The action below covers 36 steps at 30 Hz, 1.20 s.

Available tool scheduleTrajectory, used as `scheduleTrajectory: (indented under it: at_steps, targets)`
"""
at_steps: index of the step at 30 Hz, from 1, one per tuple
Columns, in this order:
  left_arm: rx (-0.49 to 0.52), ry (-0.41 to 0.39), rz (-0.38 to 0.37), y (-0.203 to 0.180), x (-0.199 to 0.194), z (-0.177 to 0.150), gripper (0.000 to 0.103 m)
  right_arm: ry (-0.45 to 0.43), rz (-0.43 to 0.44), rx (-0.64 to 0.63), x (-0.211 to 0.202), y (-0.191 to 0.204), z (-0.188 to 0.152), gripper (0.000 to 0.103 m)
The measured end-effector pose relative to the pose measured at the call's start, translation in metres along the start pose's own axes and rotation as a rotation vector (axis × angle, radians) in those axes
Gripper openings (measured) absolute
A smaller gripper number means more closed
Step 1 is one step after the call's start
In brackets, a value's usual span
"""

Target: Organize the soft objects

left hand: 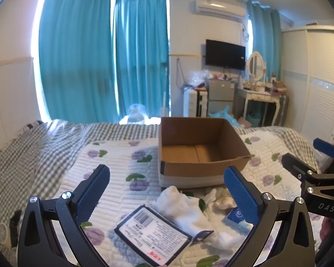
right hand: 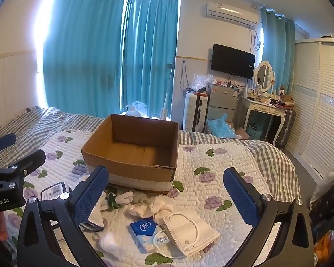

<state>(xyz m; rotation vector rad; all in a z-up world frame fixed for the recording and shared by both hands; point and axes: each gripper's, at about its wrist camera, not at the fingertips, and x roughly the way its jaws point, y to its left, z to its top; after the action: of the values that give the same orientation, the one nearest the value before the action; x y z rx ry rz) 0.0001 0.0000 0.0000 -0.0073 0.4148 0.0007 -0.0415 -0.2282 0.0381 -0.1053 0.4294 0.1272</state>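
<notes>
An empty brown cardboard box stands on the quilted bed. In front of it lies a loose pile: white socks, a flat packet with a printed label, a blue tissue pack and a white face mask. My left gripper hovers open above the packet and socks, nothing between its blue pads. Over the tissue pack and mask my right gripper is likewise open and holds nothing.
The floral quilt lies over a grey checked sheet. Beyond the bed are teal curtains, a small fridge, a suitcase, a dressing table and a white wardrobe at the right. Blue plastic bags lie on the floor.
</notes>
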Motion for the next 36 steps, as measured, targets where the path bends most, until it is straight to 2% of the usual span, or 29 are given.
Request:
scheduleTrajectory:
  at_steps: [16,36]
  targets:
    - [0.002,-0.004,0.009,-0.009,0.0,-0.002,0.103,0.007,-0.001,-0.005,0.001,0.001,-0.001,0.103]
    - [-0.005,0.015,0.012,0.0,0.002,-0.004,0.103,0.01,-0.001,-0.008,0.003,0.002,-0.002,0.103]
